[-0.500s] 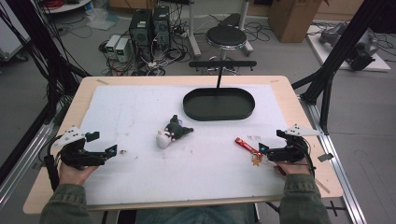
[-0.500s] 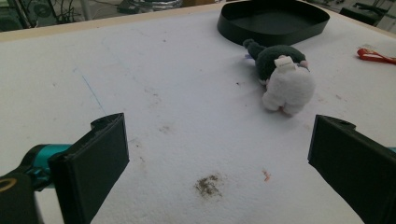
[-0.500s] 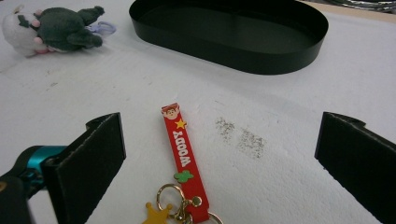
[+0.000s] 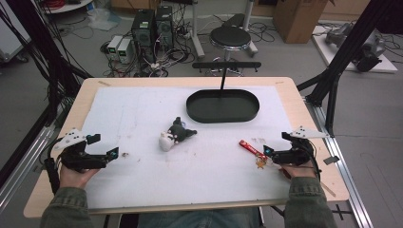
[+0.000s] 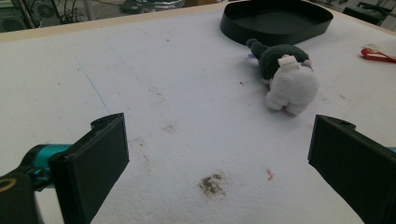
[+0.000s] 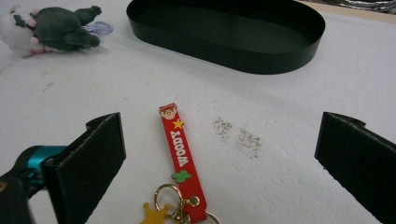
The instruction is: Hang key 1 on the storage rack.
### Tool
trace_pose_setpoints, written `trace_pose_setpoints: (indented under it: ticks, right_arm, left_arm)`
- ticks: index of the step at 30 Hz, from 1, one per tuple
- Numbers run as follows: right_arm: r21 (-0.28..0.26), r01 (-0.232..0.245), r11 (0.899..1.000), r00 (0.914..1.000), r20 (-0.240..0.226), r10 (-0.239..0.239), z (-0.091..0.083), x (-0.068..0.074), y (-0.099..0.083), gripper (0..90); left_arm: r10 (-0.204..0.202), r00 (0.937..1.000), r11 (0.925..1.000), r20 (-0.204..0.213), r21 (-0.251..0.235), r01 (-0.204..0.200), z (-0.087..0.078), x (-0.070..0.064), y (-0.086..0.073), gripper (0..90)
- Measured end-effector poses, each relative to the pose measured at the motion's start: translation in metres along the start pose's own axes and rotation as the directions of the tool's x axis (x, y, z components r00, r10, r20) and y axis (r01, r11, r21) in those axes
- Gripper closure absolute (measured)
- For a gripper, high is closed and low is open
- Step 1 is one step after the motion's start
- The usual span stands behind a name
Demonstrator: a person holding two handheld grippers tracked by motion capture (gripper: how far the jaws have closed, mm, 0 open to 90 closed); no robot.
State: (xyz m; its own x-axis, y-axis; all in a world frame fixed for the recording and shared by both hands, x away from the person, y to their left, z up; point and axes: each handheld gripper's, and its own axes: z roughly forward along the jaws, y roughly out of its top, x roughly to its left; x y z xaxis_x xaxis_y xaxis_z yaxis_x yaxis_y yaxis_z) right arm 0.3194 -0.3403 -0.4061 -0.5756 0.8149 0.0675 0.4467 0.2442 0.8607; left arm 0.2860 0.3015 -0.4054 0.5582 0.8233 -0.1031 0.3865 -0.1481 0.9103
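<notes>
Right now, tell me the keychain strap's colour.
Red, with white "WOODY" lettering; the strap shows best in the right gripper view.
</notes>
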Motion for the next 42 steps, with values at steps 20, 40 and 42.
trace_pose_setpoints:
  ticks: [20, 40, 42]
  right_arm:
    - [0.015, -0.003, 1.000, 0.9995, -0.032, 0.003, 0.007, 0.003, 0.004, 1.0]
    - [0.096, 0.063, 0.993, 0.9963, -0.065, -0.057, 0.030, 0.017, 0.013, 1.0]
    - [0.105, 0.065, 0.992, 0.9962, -0.066, -0.058, 0.032, 0.019, 0.014, 1.0]
  left_arm:
    - [-0.003, 1.0000, 0.9996, 0.002, 0.027, 0.003, 0.003, 0.000, -0.001, 5.4]
    - [-0.001, 1.0000, 0.9993, 0.004, 0.038, 0.001, 0.004, 0.001, -0.002, 5.4]
    - [-0.003, 1.0000, 0.9992, 0.003, 0.039, 0.002, 0.005, 0.001, -0.002, 5.4]
